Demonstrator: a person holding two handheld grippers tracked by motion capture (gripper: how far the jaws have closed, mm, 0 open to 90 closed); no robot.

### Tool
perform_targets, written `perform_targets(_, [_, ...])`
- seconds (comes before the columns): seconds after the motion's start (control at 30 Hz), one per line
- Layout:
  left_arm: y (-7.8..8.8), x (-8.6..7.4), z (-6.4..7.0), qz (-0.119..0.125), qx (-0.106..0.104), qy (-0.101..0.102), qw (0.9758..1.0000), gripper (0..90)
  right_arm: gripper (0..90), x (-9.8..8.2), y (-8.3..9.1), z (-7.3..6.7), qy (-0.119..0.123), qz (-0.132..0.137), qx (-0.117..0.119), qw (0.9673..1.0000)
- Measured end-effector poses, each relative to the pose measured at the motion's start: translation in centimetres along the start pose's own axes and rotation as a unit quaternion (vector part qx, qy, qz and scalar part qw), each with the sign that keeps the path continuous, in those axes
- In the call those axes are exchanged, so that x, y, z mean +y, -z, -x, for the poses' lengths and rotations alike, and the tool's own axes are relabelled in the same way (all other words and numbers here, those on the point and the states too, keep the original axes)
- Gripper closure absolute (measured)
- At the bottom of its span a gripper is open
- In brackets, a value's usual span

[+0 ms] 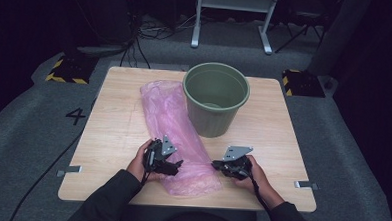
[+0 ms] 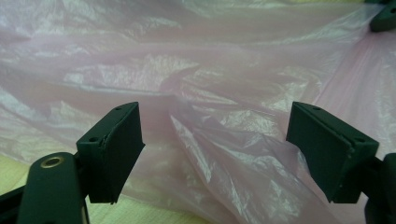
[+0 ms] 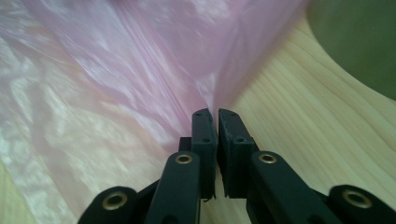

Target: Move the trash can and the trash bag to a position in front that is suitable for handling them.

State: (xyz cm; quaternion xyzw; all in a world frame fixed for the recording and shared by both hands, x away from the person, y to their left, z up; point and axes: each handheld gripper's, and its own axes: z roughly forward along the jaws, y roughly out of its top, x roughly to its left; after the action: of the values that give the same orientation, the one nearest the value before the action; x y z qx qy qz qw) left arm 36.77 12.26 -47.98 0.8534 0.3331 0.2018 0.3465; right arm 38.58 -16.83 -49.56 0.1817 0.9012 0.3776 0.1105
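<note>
Pink, thin and crinkled, one translucent plastic bag (image 1: pixel 175 134) lies flat along the pale wood-grain tabletop (image 1: pixel 113 137), running from near the far edge, just left of the bin, down to the near edge between the two hands. One olive-green bin (image 1: pixel 215 98) stands upright toward the far edge, round, ribbed on its wall and open-mouthed, touching or just beside the bag's right side. Two black grippers are held low at the near edge. The left gripper (image 2: pixel 215 154) is spread wide, its jaws well apart over the glossy, wrinkled film and gripping nothing. The right gripper (image 3: pixel 216 116) has its jaws drawn together at the bag's right edge; in the right gripper view a fold of film rises from between their tips, so it appears clamped on the bag. Grey carpet (image 1: pixel 28 118) surrounds the table, with two yellow-and-black striped blocks, cables and a white frame in the dark room beyond
</note>
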Motion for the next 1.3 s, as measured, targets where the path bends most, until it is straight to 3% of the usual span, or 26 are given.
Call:
perform_targets(0.1, [0.6, 0.0, -0.3, 0.014, 0.01, 0.0, 0.9999, 20.7, 87.3, -0.9, 0.8, 1.2, -0.009, 0.001, -0.012, 0.9999])
perform_targets(0.23, [1.2, -0.3, -1.0, 0.025, 0.014, 0.016, 0.9995, 21.3, 88.3, -1.5, 1.3, 2.0, -0.021, 0.0, -0.014, 0.9997])
perform_targets(0.33, [1.0, -0.3, -1.0, 0.023, 0.015, 0.017, 0.9995, 21.4, 76.9, -1.6, 1.5, 2.2, -0.023, 0.013, -0.007, 0.9996])
perform_targets(0.47, [1.0, 0.0, -0.2, 0.021, 0.022, -0.006, 0.9995, 21.5, 56.2, -0.7, 1.7, 1.1, -0.006, 0.026, -0.011, 0.9996])
perform_targets(0.57, [0.8, 0.0, 0.1, 0.014, 0.022, -0.014, 0.9996, 20.0, 47.7, 0.5, 1.8, -0.2, -0.009, 0.053, 0.003, 0.9985])
perform_targets(0.73, [0.7, -0.1, 0.0, 0.01, 0.022, -0.011, 0.9997, 20.3, 45.8, 1.8, 1.6, -1.6, -0.002, 0.076, 0.032, 0.9966])
perform_targets(0.8, [0.8, -0.1, 0.1, 0.015, 0.022, -0.01, 0.9996, 20.4, 43.5, 2.2, 0.9, -2.6, 0.011, 0.067, 0.045, 0.9967])
perform_targets(1.0, [1.2, 0.0, -0.2, 0.022, 0.019, -0.011, 0.9995, 20.4, 34.1, 2.1, -0.9, -3.7, 0.021, 0.034, 0.053, 0.9978])
perform_targets(1.17, [2.3, 0.1, -0.7, 0.041, 0.014, -0.008, 0.999, 21.1, 36.0, 1.8, -1.5, -3.4, 0.014, 0.022, 0.049, 0.9985])
perform_targets(1.2, [2.6, 0.1, -0.8, 0.047, 0.012, -0.004, 0.9988, 21.3, 44.6, 1.5, -1.6, -3.3, 0.015, 0.018, 0.046, 0.9986])
perform_targets(1.3, [3.2, 0.1, -1.3, 0.053, 0.015, 0.0, 0.9985, 21.5, 53.4, 1.4, -1.7, -3.2, 0.019, 0.017, 0.048, 0.9985])
